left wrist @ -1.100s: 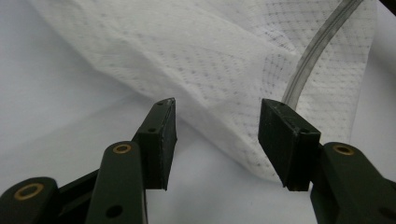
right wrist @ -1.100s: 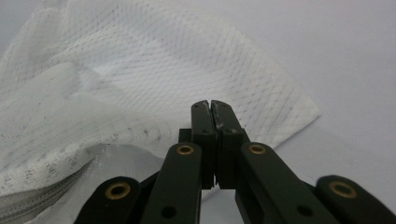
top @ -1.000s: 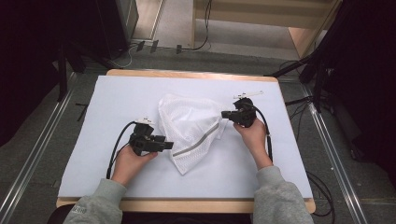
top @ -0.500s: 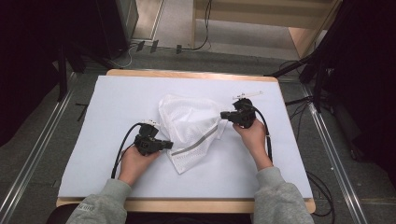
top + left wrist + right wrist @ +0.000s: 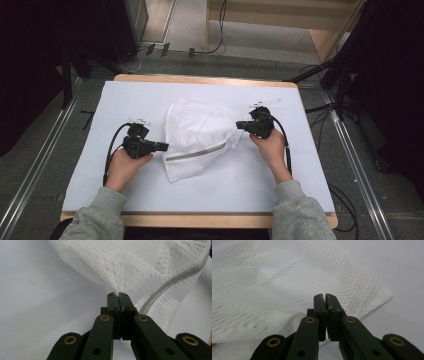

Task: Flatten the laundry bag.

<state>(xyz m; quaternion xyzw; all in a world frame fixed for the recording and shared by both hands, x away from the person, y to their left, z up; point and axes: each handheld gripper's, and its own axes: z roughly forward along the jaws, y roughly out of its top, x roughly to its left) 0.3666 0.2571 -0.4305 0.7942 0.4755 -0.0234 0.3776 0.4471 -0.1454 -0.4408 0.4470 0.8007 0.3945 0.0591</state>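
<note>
Two grippers pinching a white mesh bag on the table

The left gripper [image 5: 161, 146] has its jaws pressed together on the edge of the white mesh fabric bag with a grey zip strip [image 5: 200, 137]; in the left gripper view [image 5: 119, 295] the mesh bunches right at the tips. The right gripper [image 5: 241, 125] is likewise closed, nipping the bag's opposite corner. The bag lies crumpled at the middle of the white table cover [image 5: 280, 175], between the two hands. It looks light, limp and a little slippery, likely to sag and fold wherever unsupported. The stitched zip strip and seamed corners seem the firmest places to grip.
</note>
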